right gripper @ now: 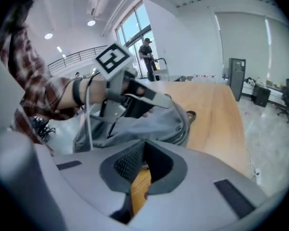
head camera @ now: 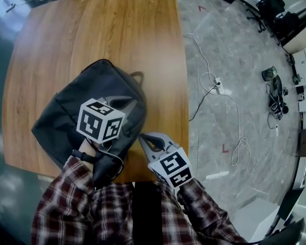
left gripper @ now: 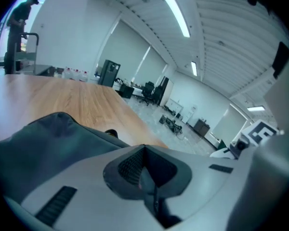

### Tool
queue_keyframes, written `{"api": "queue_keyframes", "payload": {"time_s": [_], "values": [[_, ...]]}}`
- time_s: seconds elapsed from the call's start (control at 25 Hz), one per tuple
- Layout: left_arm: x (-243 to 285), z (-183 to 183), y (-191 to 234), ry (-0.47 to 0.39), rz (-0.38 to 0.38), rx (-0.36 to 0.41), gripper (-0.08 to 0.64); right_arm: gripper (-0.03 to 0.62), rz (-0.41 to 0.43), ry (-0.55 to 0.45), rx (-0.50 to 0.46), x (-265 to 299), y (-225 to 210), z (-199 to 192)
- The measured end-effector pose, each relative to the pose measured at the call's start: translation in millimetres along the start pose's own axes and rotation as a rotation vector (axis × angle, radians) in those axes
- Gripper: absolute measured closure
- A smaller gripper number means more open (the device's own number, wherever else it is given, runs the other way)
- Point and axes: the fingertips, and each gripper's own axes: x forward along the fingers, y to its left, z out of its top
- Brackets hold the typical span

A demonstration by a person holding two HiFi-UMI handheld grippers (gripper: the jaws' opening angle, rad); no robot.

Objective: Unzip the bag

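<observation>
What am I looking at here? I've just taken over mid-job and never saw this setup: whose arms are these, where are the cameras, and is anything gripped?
There is no robot arm here. A person in a checked shirt holds a hand-held gripper in each hand, and the patterned cube on each is part of it. The top-down picture comes from a camera on the person's head. The other two come from cameras riding on the grippers, looking along their jaws.

A dark backpack lies on the wooden table. The left hand-held gripper is over the backpack with its jaws together, and I can make out nothing gripped. The right hand-held gripper is beside the backpack near the table's front edge. Its tips meet, with only table wood showing behind them.
</observation>
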Motion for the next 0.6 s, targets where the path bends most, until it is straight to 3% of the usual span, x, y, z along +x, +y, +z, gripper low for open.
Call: {"api": "queue_keyframes", "payload": {"time_s": [0.12,0.32,0.6], "values": [[-50,18,-19,-0.157,0.056,-0.036,0.551,0.584,-0.033,-0.105,0.035,-26,-9,34],[-129,40,-58,-0.347,0.186,-0.007,0.551,0.584,-0.051,-0.295,0.043,-70,1,105],[-197,61,-97,-0.483,0.289,0.049,0.551,0.584,-0.046,-0.469,-0.043,-117,39,182]]}}
